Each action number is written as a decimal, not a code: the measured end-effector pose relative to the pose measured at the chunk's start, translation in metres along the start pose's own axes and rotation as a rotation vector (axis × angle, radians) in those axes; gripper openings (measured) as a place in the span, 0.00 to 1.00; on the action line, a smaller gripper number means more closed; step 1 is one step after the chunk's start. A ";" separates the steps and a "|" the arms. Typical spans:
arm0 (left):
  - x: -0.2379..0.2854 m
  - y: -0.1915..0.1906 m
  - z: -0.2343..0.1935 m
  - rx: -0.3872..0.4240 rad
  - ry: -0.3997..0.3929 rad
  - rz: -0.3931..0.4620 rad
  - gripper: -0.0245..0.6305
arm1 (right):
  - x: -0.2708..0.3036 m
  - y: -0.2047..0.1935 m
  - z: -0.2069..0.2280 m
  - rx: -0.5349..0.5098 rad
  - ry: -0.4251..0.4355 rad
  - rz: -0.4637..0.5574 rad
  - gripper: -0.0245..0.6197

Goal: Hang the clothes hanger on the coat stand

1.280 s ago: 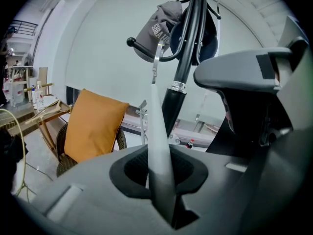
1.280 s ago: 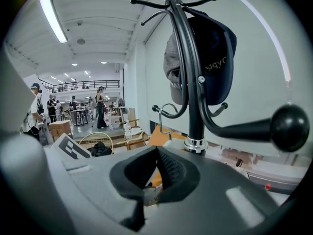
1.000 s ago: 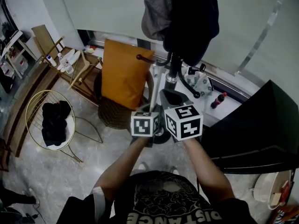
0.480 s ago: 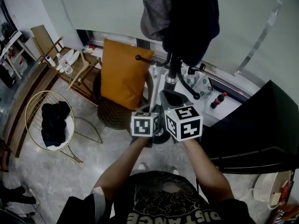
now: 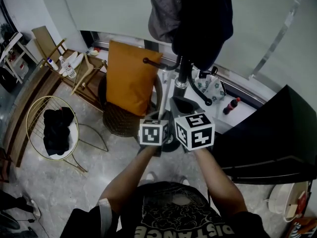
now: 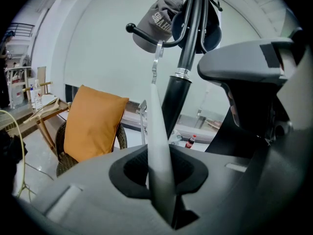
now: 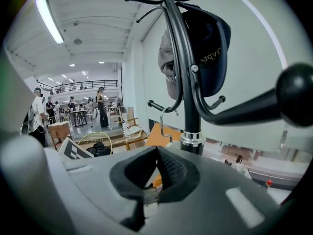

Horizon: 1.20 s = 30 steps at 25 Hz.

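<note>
One hanger (image 6: 157, 126), pale, is pinched in the left hand-held gripper (image 6: 164, 175). Its long axis runs up and away from the jaws toward the stand (image 6: 188, 58). The hook (image 6: 156, 62) is at the stand's low left peg (image 6: 146, 36). It looks to be over the peg, seating unclear. The right hand-held gripper (image 7: 155, 173) is pressed nearly together on a pale sliver, probably the hanger's lower edge. The left one is nearer the peg. Caps (image 5: 198, 19) hang at the stand's top. Left of the stand, a wire basket (image 5: 51, 97) holds dark clothes (image 5: 58, 128).
</note>
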State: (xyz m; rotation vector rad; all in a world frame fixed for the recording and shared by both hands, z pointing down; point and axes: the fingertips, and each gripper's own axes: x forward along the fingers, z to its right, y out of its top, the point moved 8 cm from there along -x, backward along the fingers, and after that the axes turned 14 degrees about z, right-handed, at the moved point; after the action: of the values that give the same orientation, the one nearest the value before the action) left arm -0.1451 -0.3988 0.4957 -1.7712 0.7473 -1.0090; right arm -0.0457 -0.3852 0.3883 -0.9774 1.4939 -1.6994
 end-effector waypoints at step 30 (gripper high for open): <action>-0.003 0.000 0.002 0.021 -0.007 0.021 0.21 | -0.008 -0.011 0.006 0.032 0.016 -0.007 0.04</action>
State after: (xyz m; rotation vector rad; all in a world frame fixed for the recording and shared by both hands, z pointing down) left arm -0.1447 -0.3957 0.4942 -1.7450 0.7469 -0.9926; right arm -0.0362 -0.3803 0.3983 -0.9554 1.4705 -1.7350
